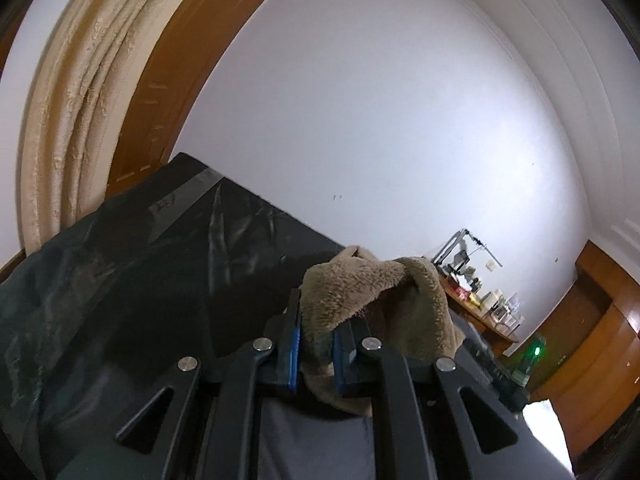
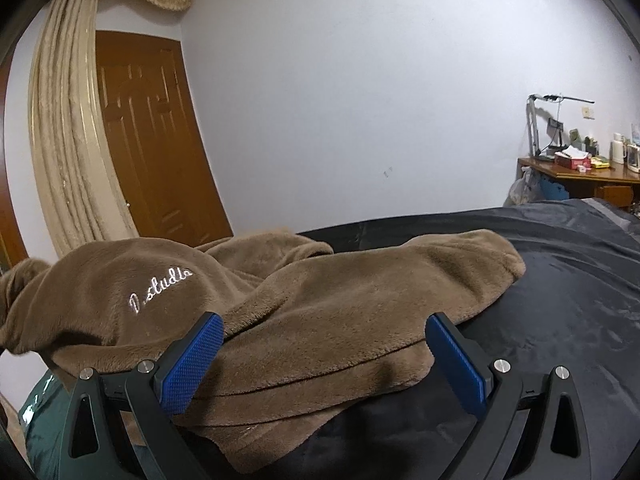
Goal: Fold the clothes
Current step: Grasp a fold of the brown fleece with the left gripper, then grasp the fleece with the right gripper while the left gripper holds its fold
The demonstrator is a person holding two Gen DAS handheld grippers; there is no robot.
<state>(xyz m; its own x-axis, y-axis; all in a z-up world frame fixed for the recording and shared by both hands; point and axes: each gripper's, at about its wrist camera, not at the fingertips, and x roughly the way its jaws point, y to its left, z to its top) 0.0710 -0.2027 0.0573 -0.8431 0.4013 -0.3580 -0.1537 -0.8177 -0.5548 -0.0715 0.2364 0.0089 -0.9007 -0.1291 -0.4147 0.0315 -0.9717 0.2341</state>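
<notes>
A brown fleece garment (image 2: pixel 312 300) with white script lettering lies bunched on a surface under a black sheet (image 2: pixel 580 300). My right gripper (image 2: pixel 324 344) is open, its blue pads (image 2: pixel 192 360) standing on either side of the garment's near folded edge, low over it. In the left wrist view my left gripper (image 1: pixel 316 336) is shut on a bunched part of the brown garment (image 1: pixel 372 292), which stands up and drapes over the right finger. The black sheet (image 1: pixel 160 272) stretches behind and to the left.
A cream curtain (image 2: pixel 68 128) and a brown wooden door (image 2: pixel 152 140) stand at the left. A wooden desk (image 2: pixel 580 176) with a lamp, bottles and boxes is at the far right against the white wall. A green-lit device (image 1: pixel 534 354) sits at the right.
</notes>
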